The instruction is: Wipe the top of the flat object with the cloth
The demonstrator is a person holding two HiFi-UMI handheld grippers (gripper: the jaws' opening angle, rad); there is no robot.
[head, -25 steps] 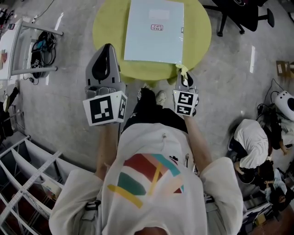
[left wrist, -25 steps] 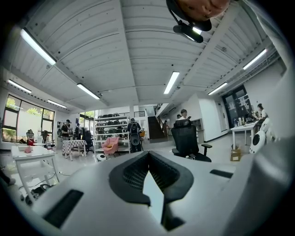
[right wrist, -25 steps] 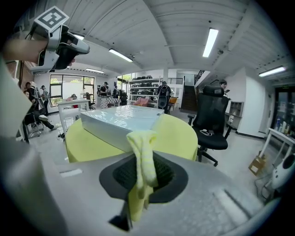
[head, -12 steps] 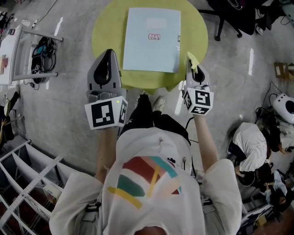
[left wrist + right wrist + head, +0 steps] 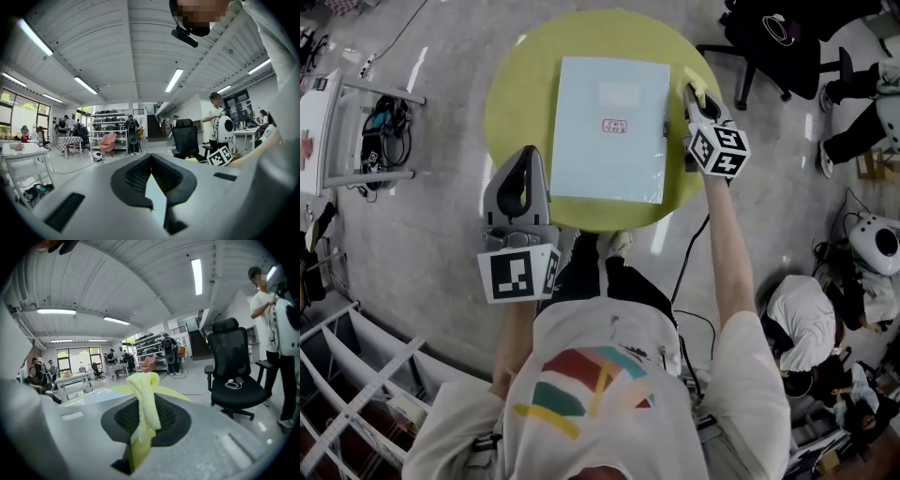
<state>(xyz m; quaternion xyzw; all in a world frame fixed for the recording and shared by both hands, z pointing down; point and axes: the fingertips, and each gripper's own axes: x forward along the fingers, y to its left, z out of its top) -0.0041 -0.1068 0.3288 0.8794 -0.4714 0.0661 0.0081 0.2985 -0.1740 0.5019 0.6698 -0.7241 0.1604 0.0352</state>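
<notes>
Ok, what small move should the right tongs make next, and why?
Probably shift the right tongs a little left and down, so the cloth lands on the flat object. The tongs are shut on the yellow cloth, which sits by the object's upper right edge in the head view; the pale top lies to its left.

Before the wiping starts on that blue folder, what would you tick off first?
1. Cloth clamped in the right hand-held gripper: ok.
2. Cloth over the pale blue folder: not ok, beside its right edge.
3. Folder top free of clutter: ok.
4. Folder flat on the round table: ok.
5. Left hand-held gripper steadying folder: not ok, shut, empty, off it.
</notes>
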